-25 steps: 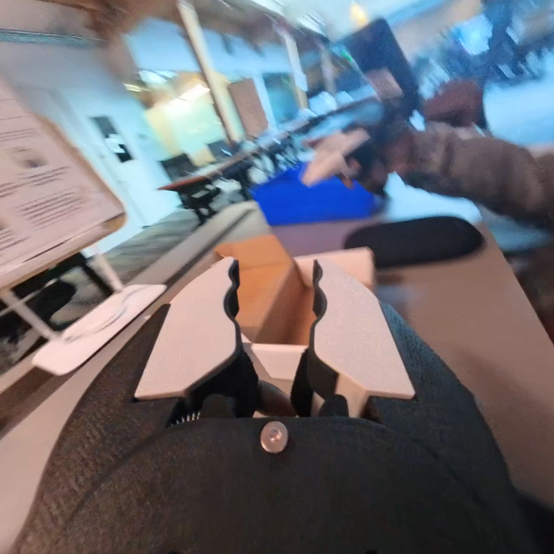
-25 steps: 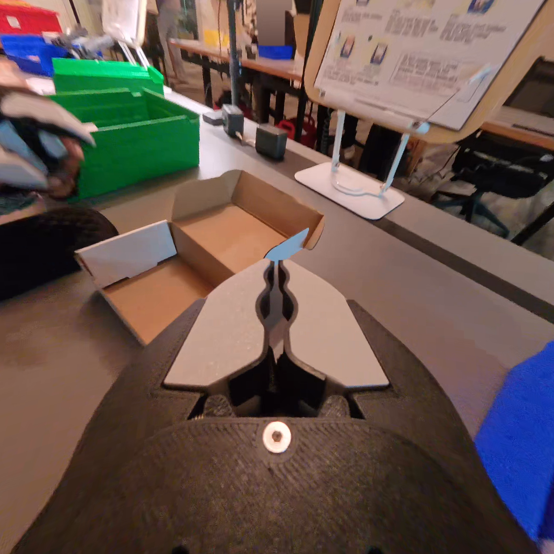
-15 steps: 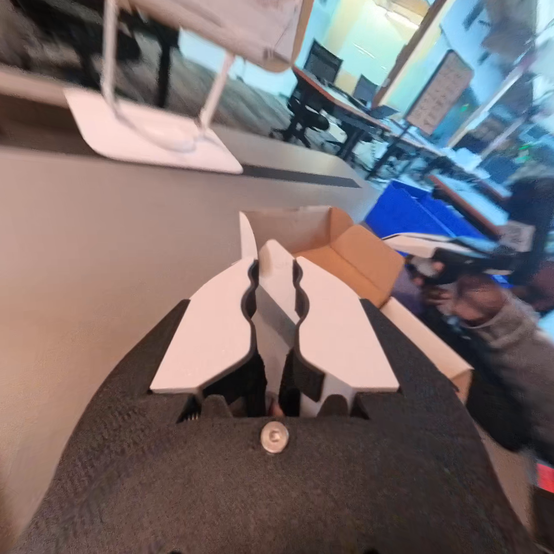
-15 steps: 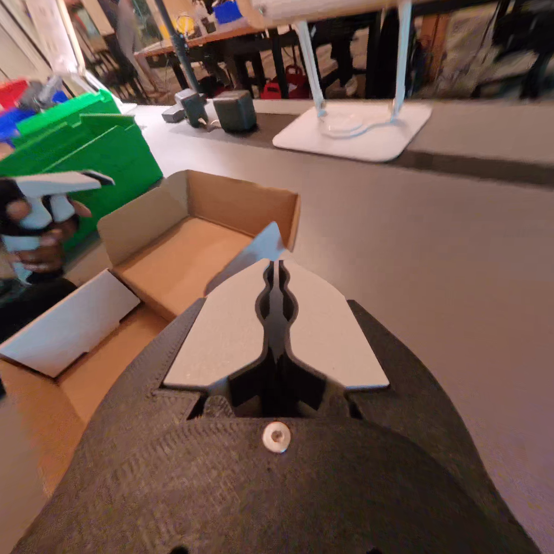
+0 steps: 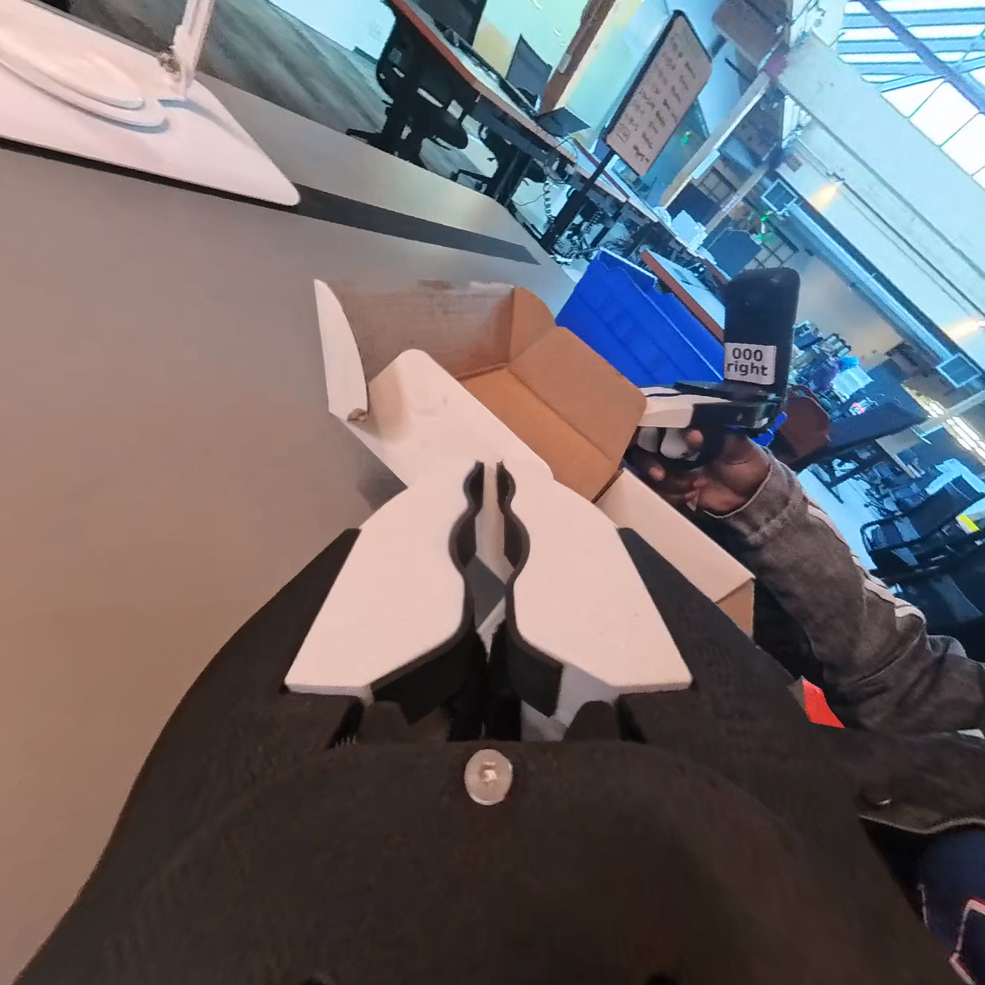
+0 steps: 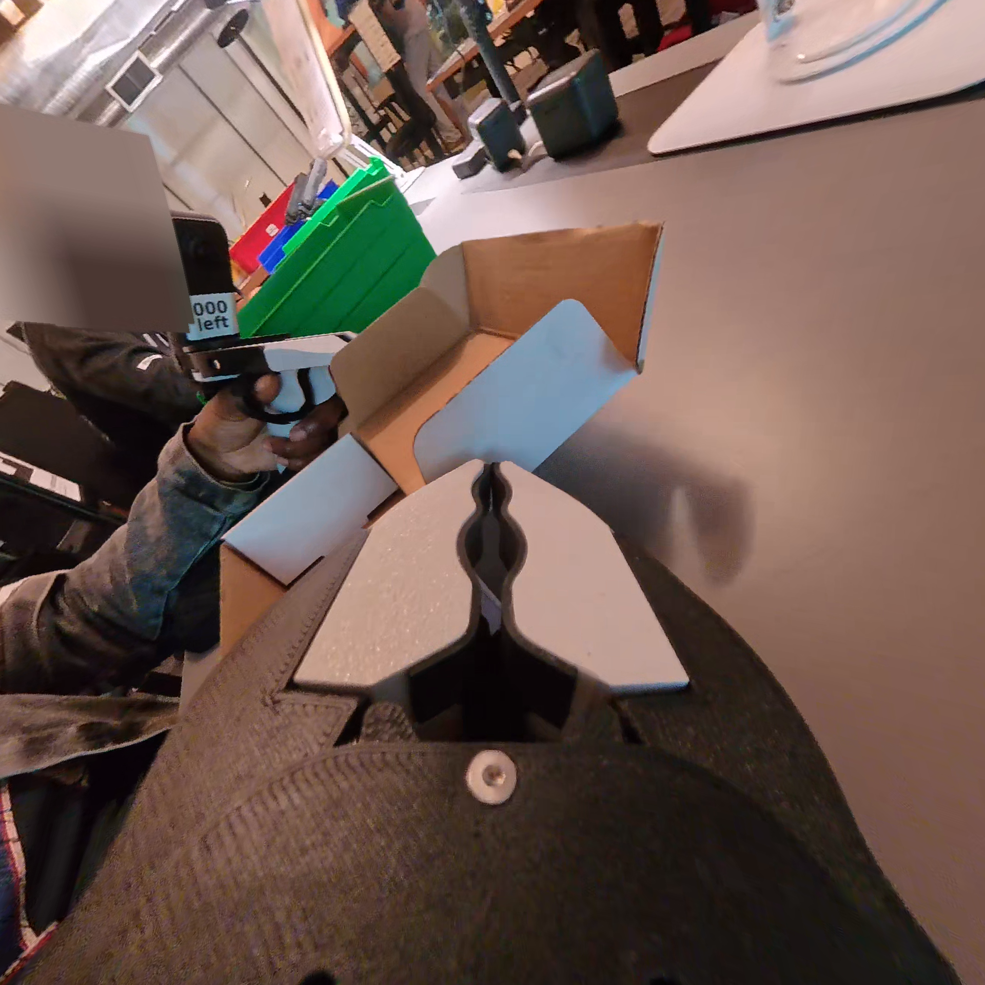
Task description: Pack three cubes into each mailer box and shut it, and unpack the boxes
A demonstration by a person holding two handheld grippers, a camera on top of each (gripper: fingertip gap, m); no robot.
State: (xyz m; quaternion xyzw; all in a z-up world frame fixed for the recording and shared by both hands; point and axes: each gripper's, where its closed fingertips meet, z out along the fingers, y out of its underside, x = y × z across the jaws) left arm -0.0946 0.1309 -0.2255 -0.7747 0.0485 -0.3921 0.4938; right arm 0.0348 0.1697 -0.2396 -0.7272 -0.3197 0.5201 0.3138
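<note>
An open mailer box [image 5: 554,394], white outside and brown inside, lies on the grey table; no cubes show in it. My left gripper [image 5: 490,471] is shut on a white side flap [image 5: 426,405] at the box's near side. My right gripper [image 6: 491,470] is shut on the opposite white side flap [image 6: 522,394]. The box's empty brown inside [image 6: 538,282] faces the right wrist view. The right gripper [image 5: 658,411] also shows across the box in the left wrist view, and the left gripper [image 6: 325,346] in the right wrist view, each held by a hand.
A white stand base [image 5: 133,106] lies at the table's far side and also shows in the right wrist view [image 6: 799,80]. A blue bin [image 5: 629,314] stands beyond the box. A green bin [image 6: 341,266] and two small dark blocks [image 6: 570,106] stand on the other side. The gap from one gripper's tips to the other's is roughly 15 cm.
My left gripper was open in front of the box and has shut on the side flap. The right gripper stayed shut on its flap. Both views have tilted and moved closer to the box.
</note>
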